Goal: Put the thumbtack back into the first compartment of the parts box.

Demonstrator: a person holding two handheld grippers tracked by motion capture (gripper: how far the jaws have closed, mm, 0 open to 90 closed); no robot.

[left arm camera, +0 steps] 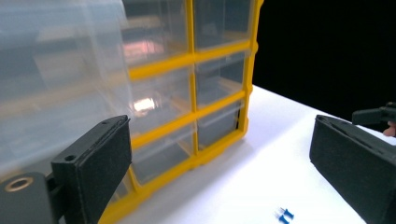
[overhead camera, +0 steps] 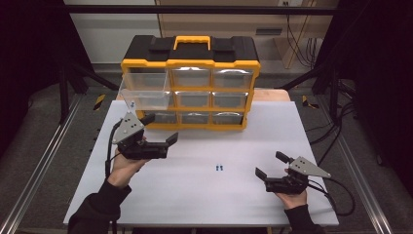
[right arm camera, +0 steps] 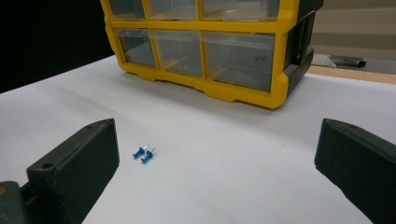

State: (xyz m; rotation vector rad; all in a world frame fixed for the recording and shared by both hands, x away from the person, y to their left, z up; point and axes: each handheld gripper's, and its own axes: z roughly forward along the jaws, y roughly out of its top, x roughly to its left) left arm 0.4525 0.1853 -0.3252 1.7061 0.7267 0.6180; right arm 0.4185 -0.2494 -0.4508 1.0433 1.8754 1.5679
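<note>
A yellow and black drawer cabinet (overhead camera: 191,63) with clear drawers stands at the back of the white table (overhead camera: 204,195). Its top-left drawer (overhead camera: 145,90) is pulled out and looms large and clear (left arm camera: 60,84) in the left gripper view. Just below and in front of that drawer my left gripper (overhead camera: 159,129) is open, with nothing between its jaws (left arm camera: 219,172). Two small blue push pins (overhead camera: 218,168) lie side by side on the table between the grippers (right arm camera: 144,154) (left arm camera: 284,215). My right gripper (overhead camera: 271,165) rests low at the right, open and empty (right arm camera: 215,168), pointing toward the pins.
The cabinet's other drawers (right arm camera: 238,58) are closed. Black frame posts (overhead camera: 63,87) and metal rails (overhead camera: 39,165) flank the table, and cables (overhead camera: 336,131) lie on the floor at the right. Bare white tabletop (right arm camera: 261,140) spreads around the pins.
</note>
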